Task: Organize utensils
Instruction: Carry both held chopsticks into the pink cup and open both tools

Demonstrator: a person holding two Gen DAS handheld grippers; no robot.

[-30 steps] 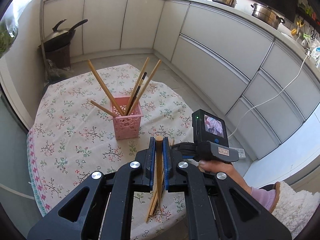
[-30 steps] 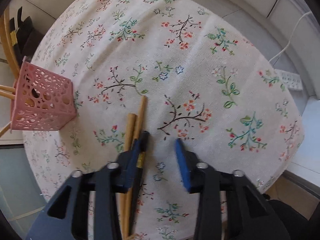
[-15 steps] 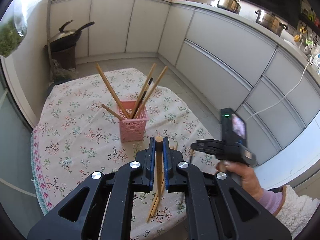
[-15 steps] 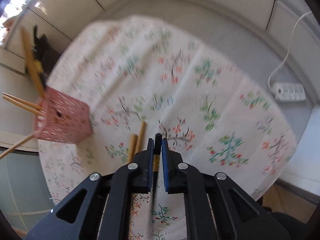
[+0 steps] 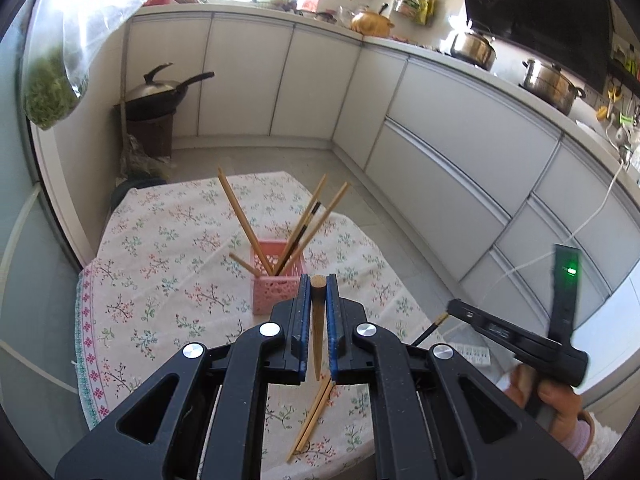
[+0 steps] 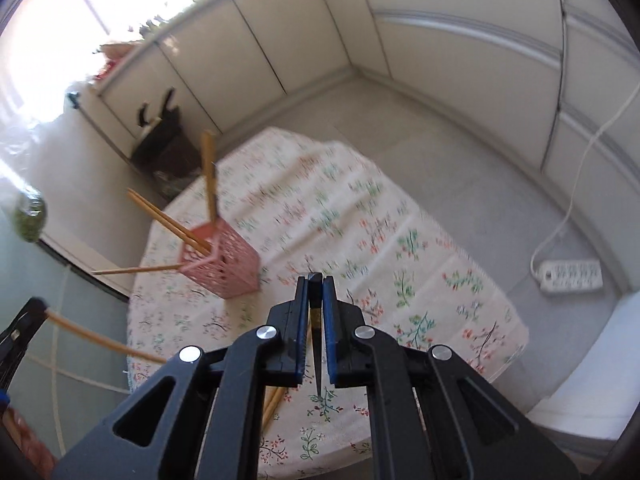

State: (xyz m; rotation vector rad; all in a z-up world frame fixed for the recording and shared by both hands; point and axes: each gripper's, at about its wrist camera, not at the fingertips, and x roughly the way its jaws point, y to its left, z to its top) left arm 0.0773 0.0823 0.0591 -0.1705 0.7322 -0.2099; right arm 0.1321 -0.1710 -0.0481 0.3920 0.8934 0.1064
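Observation:
A pink lattice holder [image 5: 276, 292] stands on the flowered tablecloth [image 5: 160, 264] with several chopsticks leaning in it; it also shows in the right wrist view [image 6: 224, 268]. My left gripper [image 5: 318, 292] is shut on a wooden chopstick [image 5: 317, 332], held above the table near the holder. My right gripper [image 6: 316, 286] is shut on a dark chopstick [image 6: 316, 344], raised above the table's front; it shows in the left wrist view [image 5: 452, 308] at lower right. Two wooden chopsticks [image 5: 312, 416] lie on the cloth near the front edge.
White kitchen cabinets [image 5: 460, 140] curve around behind and to the right, with pots on the counter. A wok [image 5: 156, 96] sits on a stand at the back left. A power strip [image 6: 570, 276] lies on the floor to the right.
My right gripper shut on the dark chopstick and lifted it off the cloth. Both grippers rose higher above the table. The left one kept its wooden chopstick.

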